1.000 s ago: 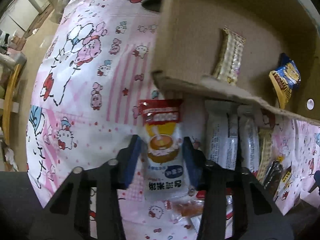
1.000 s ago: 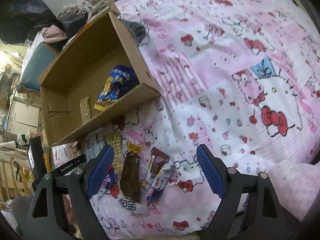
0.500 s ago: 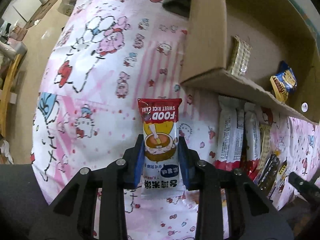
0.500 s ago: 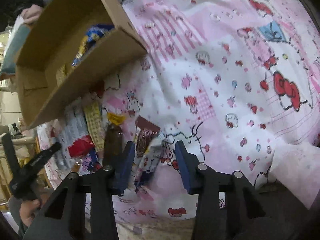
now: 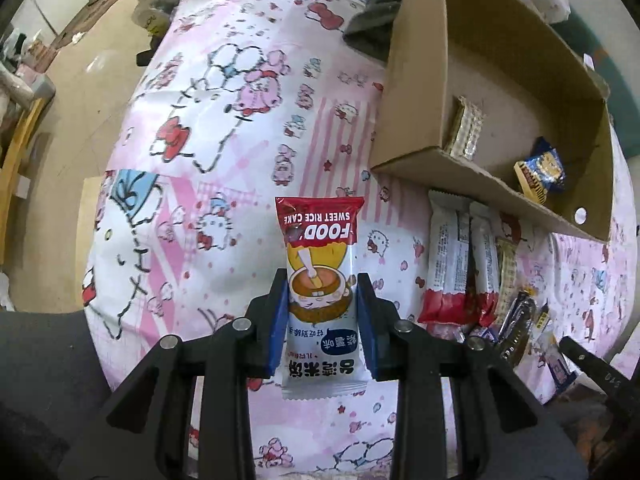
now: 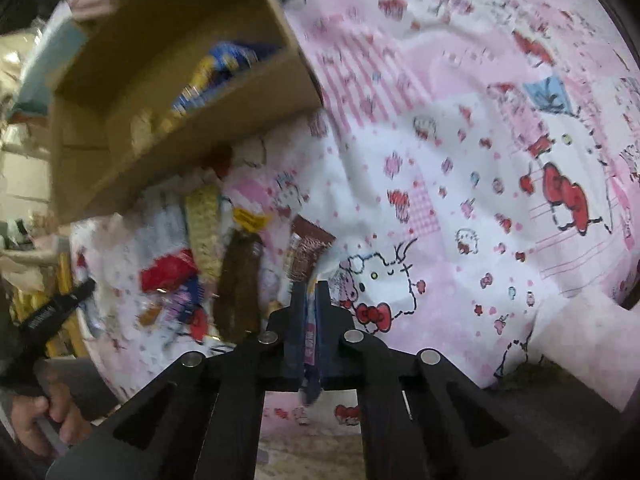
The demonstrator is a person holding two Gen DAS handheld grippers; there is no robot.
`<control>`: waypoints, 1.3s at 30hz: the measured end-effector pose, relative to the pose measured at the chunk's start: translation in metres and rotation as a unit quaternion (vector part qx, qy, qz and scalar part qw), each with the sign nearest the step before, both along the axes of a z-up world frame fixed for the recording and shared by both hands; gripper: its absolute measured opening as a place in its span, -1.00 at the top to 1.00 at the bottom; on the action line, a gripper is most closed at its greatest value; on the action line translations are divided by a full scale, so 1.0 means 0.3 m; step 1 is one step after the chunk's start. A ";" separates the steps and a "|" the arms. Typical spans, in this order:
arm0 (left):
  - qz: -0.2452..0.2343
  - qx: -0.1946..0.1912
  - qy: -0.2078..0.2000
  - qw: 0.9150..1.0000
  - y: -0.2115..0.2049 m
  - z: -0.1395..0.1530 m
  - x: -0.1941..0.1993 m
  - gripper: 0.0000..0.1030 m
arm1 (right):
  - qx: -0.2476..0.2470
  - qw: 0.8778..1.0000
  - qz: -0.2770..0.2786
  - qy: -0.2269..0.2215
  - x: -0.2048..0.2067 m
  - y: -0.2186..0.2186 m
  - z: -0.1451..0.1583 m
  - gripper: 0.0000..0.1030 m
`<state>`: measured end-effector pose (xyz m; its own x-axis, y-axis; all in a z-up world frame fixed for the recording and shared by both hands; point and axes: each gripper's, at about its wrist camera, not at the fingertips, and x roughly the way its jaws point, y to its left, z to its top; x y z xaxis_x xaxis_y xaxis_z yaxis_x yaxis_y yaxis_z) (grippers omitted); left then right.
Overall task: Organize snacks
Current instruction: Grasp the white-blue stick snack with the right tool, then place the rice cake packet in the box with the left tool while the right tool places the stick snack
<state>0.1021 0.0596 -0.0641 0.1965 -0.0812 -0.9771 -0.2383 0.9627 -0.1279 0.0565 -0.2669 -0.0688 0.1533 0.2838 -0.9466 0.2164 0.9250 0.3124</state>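
Observation:
My left gripper (image 5: pixel 320 280) is shut on a red and white sweet rice cake packet (image 5: pixel 318 264) and holds it above the pink cartoon sheet. My right gripper (image 6: pixel 310 290) is shut on a thin blue and pink snack packet (image 6: pixel 310 340), held edge-on at the near edge of the snack pile. The open cardboard box (image 5: pixel 404 128) lies to the right in the left wrist view, with a checked wafer pack (image 5: pixel 466 132) and a blue and yellow snack bag (image 5: pixel 542 170) inside. The box (image 6: pixel 224 128) also shows up left in the right wrist view.
Loose snacks lie in front of the box: two white and red packets (image 5: pixel 460 256), a dark brown packet (image 6: pixel 238 280), a brown chocolate packet (image 6: pixel 306 250) and a checked wafer (image 6: pixel 204 220). The pink sheet (image 6: pixel 460 160) spreads wide to the right. A dark cloth (image 5: pixel 376 28) lies behind the box.
My left gripper closed on the rice cake packet and lifted it back from the box. My right gripper moved down to the pile and closed on the thin packet.

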 end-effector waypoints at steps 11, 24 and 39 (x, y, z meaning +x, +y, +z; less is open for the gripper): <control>0.021 -0.003 -0.035 0.999 0.101 0.084 -0.045 0.46 | 0.067 0.997 -0.028 -0.020 0.002 -0.038 0.082 0.73; 0.011 -0.006 -0.038 0.999 0.050 0.057 -0.036 0.46 | 0.012 0.995 -0.013 0.096 0.017 0.008 -0.158 0.30; 0.015 -0.083 -0.086 0.993 0.045 0.217 -0.013 0.46 | 0.085 0.993 -0.027 -0.077 0.001 0.045 0.156 0.62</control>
